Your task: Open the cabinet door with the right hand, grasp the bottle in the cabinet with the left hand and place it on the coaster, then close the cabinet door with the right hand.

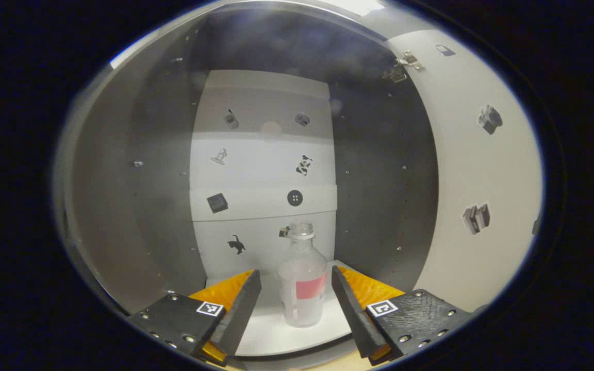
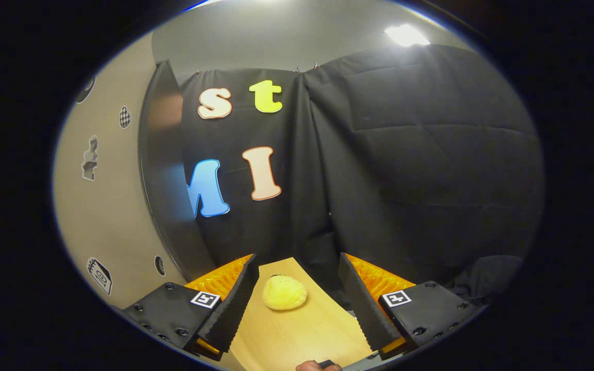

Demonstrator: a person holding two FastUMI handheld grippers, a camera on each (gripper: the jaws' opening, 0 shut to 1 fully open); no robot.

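2 views, taken one after the other.

Left gripper view, cabinet: the door is open, the interior is dark and matte with rows of small peg holes in the side walls, and a pale back panel carries small black stickers.
Left gripper view, cabinet door: swung out on the right, a smooth pale slab with stickers on it and a metal hinge near its top edge.
Left gripper view, shelf: white and smooth, curving under the lens.
Left gripper view, bottle: clear plastic, round-shouldered, with a narrow ribbed neck and a pinkish-red label band; it stands upright on the white shelf.
Left gripper view, left gripper: jaws spread wide, wedge-shaped with ribbed inner faces, gripping nothing.
Left gripper view, bottle against fingers: it stands between the 2 tips, a clear gap on each side, touching neither.

Right gripper view, right gripper: jaws wide apart and empty, with saw-toothed inner edges.
Right gripper view, table: light wood with a fine grain.
Right gripper view, coaster: a small yellow pad, roundish and soft-looking, lying flat on the wood between the tips and touching neither.
Right gripper view, cabinet door: its pale stickered face and dark edge stand on the left.
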